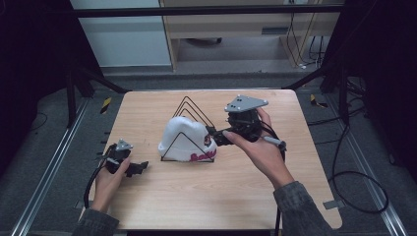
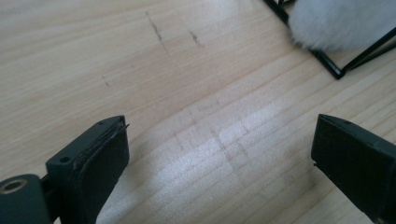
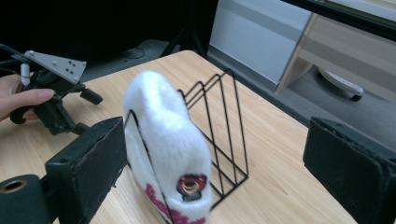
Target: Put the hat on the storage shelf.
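Wooden table (image 1: pixel 211 191) under dim light, dark floor w/ cables around it. Black wire rack (image 1: pixel 193 112) of triangular dividers stands mid-table; white knit beanie (image 1: pixel 186 138) w/ red lettering and a round logo patch sits upright in its front slot. Right gripper (image 1: pixel 219 136) is just beside the beanie's right side, jaws spread wide, nothing between them. Left gripper (image 1: pixel 139 168) rests low on the table, well left of the rack, jaws also spread over bare wood.
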Tool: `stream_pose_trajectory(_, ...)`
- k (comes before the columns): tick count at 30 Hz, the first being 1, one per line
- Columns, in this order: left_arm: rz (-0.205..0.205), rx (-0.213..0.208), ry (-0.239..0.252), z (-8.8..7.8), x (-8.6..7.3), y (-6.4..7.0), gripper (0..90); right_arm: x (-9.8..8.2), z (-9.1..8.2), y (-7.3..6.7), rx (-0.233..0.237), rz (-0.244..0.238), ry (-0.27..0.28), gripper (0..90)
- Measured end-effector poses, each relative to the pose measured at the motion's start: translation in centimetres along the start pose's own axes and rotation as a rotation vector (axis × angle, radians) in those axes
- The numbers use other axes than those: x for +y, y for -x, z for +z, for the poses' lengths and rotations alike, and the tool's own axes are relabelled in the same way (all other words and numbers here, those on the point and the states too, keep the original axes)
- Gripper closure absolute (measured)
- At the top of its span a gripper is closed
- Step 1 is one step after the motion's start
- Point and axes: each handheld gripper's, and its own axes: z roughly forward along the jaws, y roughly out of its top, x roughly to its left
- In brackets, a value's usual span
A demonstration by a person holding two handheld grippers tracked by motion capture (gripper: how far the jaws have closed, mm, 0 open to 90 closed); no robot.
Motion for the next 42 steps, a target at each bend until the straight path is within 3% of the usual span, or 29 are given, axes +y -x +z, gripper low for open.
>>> stream_pose_trajectory(4,-0.009,-0.012,-0.006,0.3,-0.1,0.0,1.6,-1.0,-1.0,0.9,-0.014,0.02,0.006,6.6)
stream_pose_trajectory(12,-0.01,-0.002,0.029,0.6,-0.4,0.0,0.0,-2.7,-2.5,2.3,-0.07,0.044,-0.012,8.3)
stream_pose_trajectory(17,-0.008,0.001,0.063,0.7,-0.7,-0.2,0.0,-4.5,-3.6,3.2,-0.108,0.053,-0.025,9.0)
stream_pose_trajectory(23,-0.005,-0.001,0.064,0.8,-0.7,-0.2,0.0,-6.5,-4.7,4.0,-0.153,0.077,-0.013,10.0)
stream_pose_trajectory(31,-0.005,-0.001,0.064,0.8,-0.7,-0.2,0.0,-9.6,-5.4,5.1,-0.196,0.103,-0.043,10.1)
stream_pose_trajectory(33,-0.005,-0.002,0.063,0.8,-0.7,-0.2,0.0,-10.0,-5.5,5.2,-0.195,0.116,-0.041,10.1)
stream_pose_trajectory(42,-0.003,-0.004,0.065,0.8,-0.6,-0.3,0.0,-14.8,-4.9,5.6,-0.196,0.177,-0.099,10.2)
